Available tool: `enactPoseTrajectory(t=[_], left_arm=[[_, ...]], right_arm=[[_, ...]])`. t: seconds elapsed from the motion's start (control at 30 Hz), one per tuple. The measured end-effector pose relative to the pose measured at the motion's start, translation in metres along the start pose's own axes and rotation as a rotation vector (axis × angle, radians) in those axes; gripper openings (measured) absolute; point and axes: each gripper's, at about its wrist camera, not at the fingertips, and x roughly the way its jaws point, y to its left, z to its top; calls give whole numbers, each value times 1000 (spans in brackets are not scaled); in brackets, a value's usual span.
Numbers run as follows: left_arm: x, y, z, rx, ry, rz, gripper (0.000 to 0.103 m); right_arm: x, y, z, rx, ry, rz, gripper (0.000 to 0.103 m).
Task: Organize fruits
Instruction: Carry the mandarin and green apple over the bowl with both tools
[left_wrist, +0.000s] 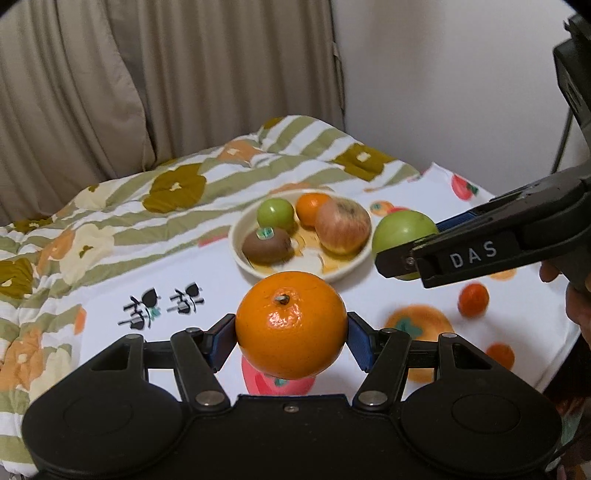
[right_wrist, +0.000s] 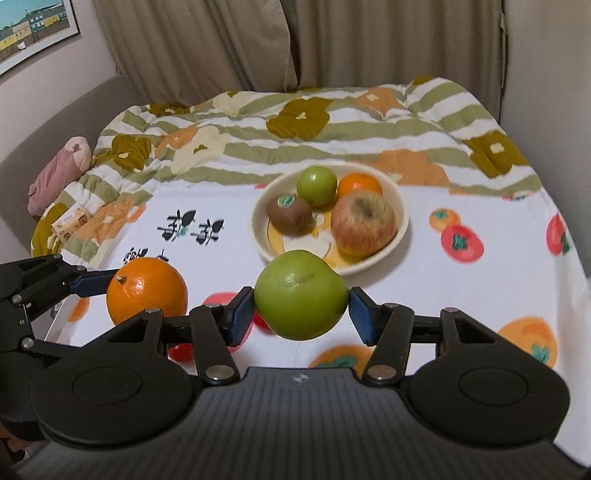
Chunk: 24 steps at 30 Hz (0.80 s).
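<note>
Left gripper clamps the orange; right gripper clamps the green apple. Bowl lies at twelve o'clock: lower each fruit into its free front space, then release gently.

Home bedroom. Bed under floral striped quilt, fruit-print sheet spread over it. Beige curtains behind, padded headboard at side, framed picture on wall, pink soft toy tucked by edge.
</note>
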Motion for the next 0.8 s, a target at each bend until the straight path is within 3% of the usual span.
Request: enactPoseTrajectory(t=[0.4,0.8], left_arm=[[30,-5,48,-64,4,47,67],[97,-6,65,-74,91,84,67]], right_arm=[[9,-35,55,-101,-31,36,71],[62,-57,94,-190,-7,99,71]])
